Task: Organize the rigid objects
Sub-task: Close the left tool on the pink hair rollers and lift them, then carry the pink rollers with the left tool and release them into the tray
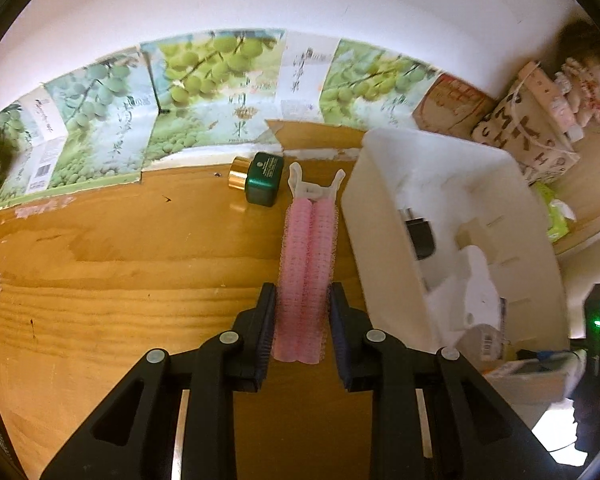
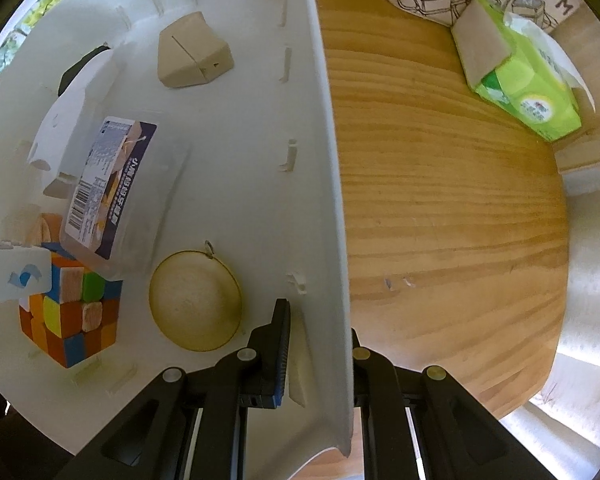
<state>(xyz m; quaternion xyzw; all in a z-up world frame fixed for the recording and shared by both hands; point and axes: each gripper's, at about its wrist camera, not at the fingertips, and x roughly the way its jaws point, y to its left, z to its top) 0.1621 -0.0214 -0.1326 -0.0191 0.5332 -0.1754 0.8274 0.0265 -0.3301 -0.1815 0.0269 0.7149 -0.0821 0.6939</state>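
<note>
Inside white bin (image 2: 228, 184): cube (image 2: 70, 312), round compact (image 2: 196, 300).

Left gripper (image 1: 302, 316): black, two-fingered, pointing steeply downward and away toward the far side; jaws are clamping a pink hair-roller clip (image 1: 306, 264) by its near end, one ribbed pad pressing on each side.

Right gripper (image 2: 320, 344): black, two-fingered, pointing straight down; jaws are pinching the right wall of a white bin (image 2: 332, 200), left finger (image 2: 278, 344) inside, right finger outside and mostly hidden.
</note>
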